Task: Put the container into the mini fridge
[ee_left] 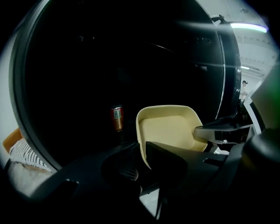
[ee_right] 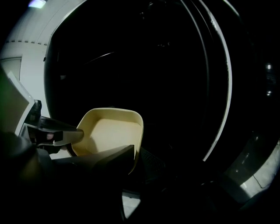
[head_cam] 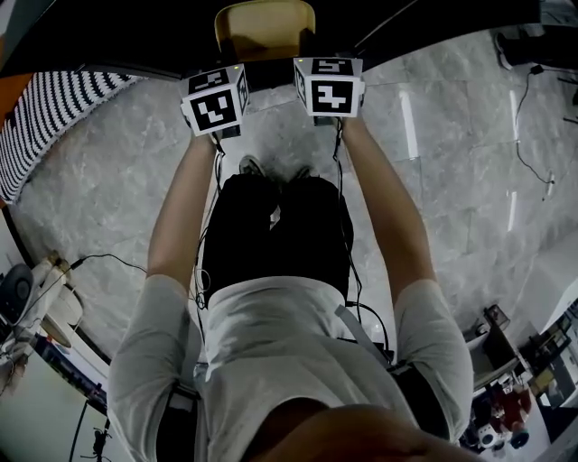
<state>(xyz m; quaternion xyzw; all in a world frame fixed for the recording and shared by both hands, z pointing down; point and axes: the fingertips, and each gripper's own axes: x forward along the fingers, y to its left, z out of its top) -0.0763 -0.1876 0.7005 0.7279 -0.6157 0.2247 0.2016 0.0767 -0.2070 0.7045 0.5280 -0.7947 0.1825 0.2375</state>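
Observation:
A cream, shallow plastic container (head_cam: 265, 27) is held out in front of me between both grippers, at the dark mouth of the mini fridge (ee_left: 109, 61). My left gripper (ee_left: 139, 151) is shut on the container's left wall (ee_left: 141, 131), one jaw inside and one outside. My right gripper (ee_right: 136, 153) is shut on its right wall (ee_right: 139, 131) in the same way. The container (ee_right: 109, 129) is empty and tilted slightly. In the head view only the marker cubes of the left gripper (head_cam: 215, 99) and the right gripper (head_cam: 329, 87) show; the jaws are hidden beneath them.
A red can (ee_left: 117, 118) stands inside the fridge, left of the container. The fridge's frame (ee_right: 223, 87) curves past on the right. A striped cloth (head_cam: 54, 108) lies to my left on the marble floor (head_cam: 452, 180). Cables and clutter (head_cam: 506, 397) sit behind me.

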